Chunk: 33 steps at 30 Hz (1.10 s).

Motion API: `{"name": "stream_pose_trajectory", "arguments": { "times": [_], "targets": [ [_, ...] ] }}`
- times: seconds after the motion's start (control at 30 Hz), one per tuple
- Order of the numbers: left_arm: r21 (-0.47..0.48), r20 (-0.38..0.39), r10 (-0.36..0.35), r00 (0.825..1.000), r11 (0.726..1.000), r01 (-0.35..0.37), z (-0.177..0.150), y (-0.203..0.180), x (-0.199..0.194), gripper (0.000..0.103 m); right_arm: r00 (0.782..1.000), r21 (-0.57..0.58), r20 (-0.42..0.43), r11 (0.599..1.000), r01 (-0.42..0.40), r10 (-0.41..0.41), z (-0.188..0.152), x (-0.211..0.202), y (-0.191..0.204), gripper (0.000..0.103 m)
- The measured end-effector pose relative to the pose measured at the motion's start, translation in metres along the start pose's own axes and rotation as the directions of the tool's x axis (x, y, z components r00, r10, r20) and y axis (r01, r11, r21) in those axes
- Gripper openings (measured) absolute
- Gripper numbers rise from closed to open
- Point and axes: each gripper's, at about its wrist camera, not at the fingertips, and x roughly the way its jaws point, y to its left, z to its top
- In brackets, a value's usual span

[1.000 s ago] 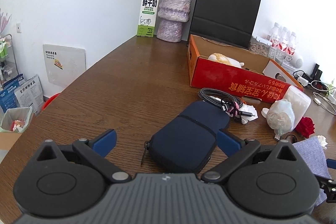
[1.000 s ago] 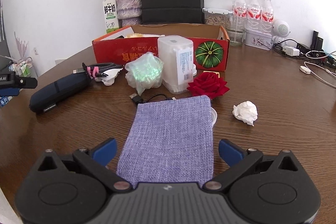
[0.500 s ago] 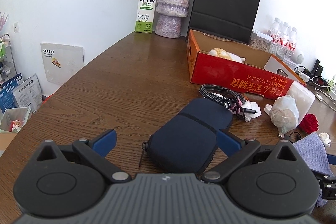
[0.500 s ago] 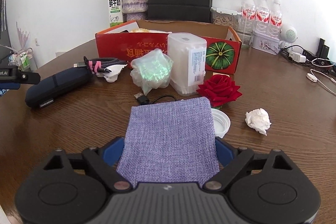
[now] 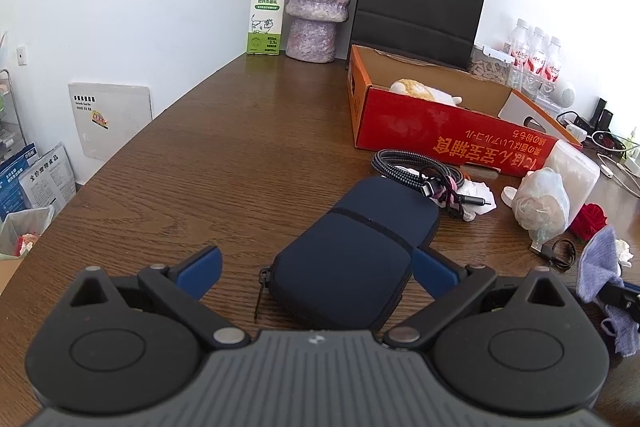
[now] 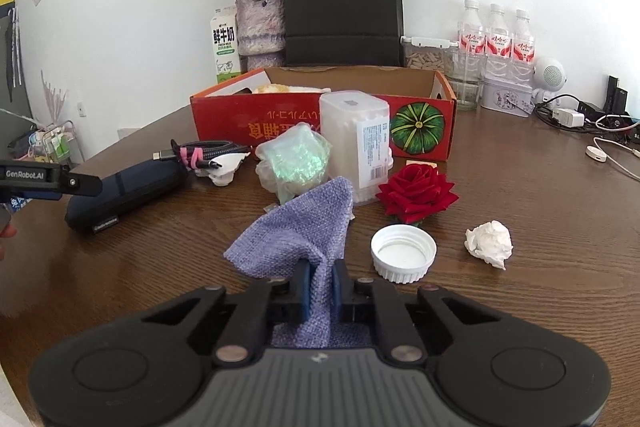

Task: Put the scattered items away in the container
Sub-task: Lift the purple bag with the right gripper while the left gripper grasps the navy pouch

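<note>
Right gripper [image 6: 320,283] jaws are closing, pinching the purple cloth [image 6: 298,227]; left gripper [image 5: 316,267] jaws gape around the navy pouch [image 5: 352,247]; most items remain outside the red box [image 6: 420,123].

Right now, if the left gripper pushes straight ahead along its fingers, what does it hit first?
The navy pouch: it already lies between the open fingers of the left gripper. Past it, probably the coiled cable, then the red box; depth is hard to judge.

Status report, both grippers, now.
Right gripper closing, purple cloth bunched between pads. Left gripper open around navy pouch. Red box path unobstructed.
</note>
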Motion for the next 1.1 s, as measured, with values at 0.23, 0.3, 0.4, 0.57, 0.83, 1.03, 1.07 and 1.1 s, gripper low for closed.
{"name": "stream_pose_trajectory", "arguments": {
  "times": [0.23, 0.3, 0.4, 0.57, 0.83, 1.03, 1.07, 1.1],
  "targets": [
    [0.023, 0.0, 0.0, 1.0, 1.0, 0.0, 0.004, -0.004, 0.003, 0.103, 0.999, -0.017, 0.046, 1.0, 0.023, -0.022, 0.01, -0.003, -0.003, 0.009],
    [0.031, -0.005, -0.004, 1.0, 0.999, 0.004, 0.005, -0.006, 0.005, 0.103, 0.999, -0.019, 0.045, 0.999, 0.028, -0.027, 0.011, 0.0, -0.004, 0.009],
    [0.049, -0.016, -0.012, 1.0, 0.999, 0.013, 0.005, -0.01, 0.009, 0.103, 0.998, -0.016, 0.052, 0.999, 0.037, -0.036, 0.013, 0.003, -0.007, 0.009],
    [0.084, -0.032, -0.007, 0.999, 0.996, 0.009, 0.009, -0.015, 0.018, 0.103, 0.999, -0.003, 0.041, 0.999, 0.035, -0.035, 0.012, 0.011, -0.011, 0.01],
    [0.149, -0.076, -0.027, 0.997, 0.988, 0.038, 0.016, -0.023, 0.04, 0.103, 0.999, 0.004, 0.035, 0.999, 0.038, -0.038, 0.013, 0.014, -0.012, 0.01],
    [0.191, -0.13, -0.04, 0.991, 0.979, 0.065, 0.019, -0.034, 0.064, 0.103, 0.998, 0.004, 0.029, 0.999, 0.049, -0.049, 0.013, 0.016, -0.012, 0.01],
    [0.197, -0.13, -0.038, 0.991, 0.978, 0.064, 0.018, -0.036, 0.066, 0.103, 0.998, -0.003, 0.029, 0.999, 0.053, -0.053, 0.013, 0.016, -0.01, 0.01],
    [0.203, -0.121, -0.03, 0.992, 0.978, 0.054, 0.016, -0.038, 0.066, 0.103, 0.998, -0.008, 0.03, 0.998, 0.055, -0.054, 0.013, 0.016, -0.009, 0.01]
  ]
}}
